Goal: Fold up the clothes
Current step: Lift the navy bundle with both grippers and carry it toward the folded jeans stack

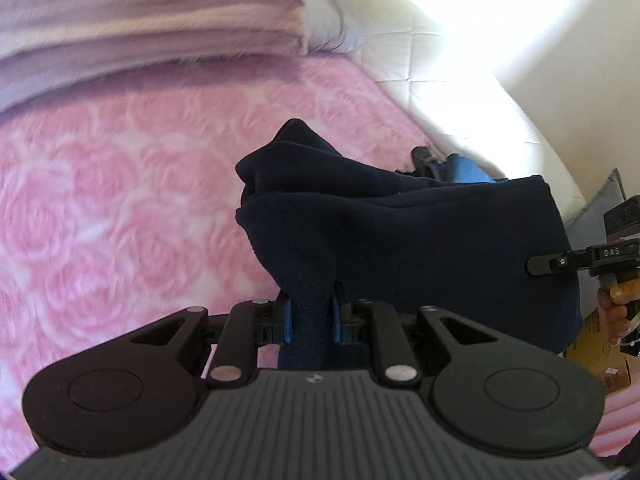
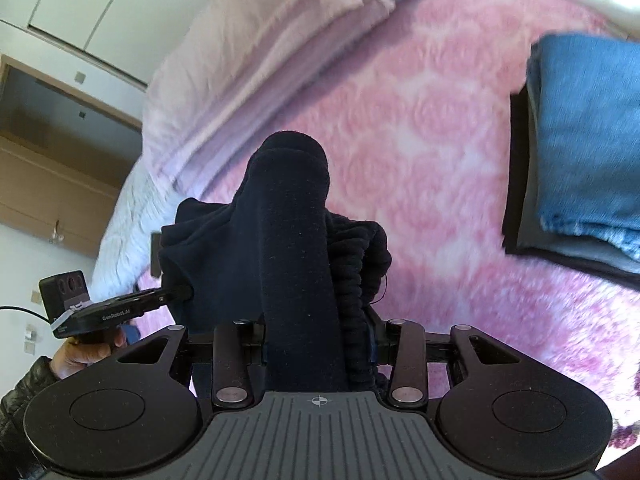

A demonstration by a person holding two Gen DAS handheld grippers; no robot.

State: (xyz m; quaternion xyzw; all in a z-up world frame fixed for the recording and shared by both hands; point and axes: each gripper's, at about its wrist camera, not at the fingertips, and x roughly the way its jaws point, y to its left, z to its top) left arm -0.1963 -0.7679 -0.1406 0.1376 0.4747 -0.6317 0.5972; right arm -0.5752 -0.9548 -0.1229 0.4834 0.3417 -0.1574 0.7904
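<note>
Between the blue pads of the left gripper (image 1: pixel 311 316), a fold of the navy garment (image 1: pixel 400 240) is being pinched, its bulk stretching rightward toward the right gripper (image 1: pixel 538 266) above the pink blanket (image 1: pixel 120 200). Straight ahead of the right gripper (image 2: pixel 316 344), jaws are clamping the same cloth, which is rising forward and sagging left; folded clothes (image 2: pixel 580 152) are lying well right.

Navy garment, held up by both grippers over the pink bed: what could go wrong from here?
1. The navy garment is bunched in thick layers between the left gripper fingers, so a layer could slip out and spoil the fold.
2. The right gripper holds a thick roll including the ribbed hem; it may release unevenly.
3. The folded stack lies close by on the blanket; a swinging garment could knock it.
</note>
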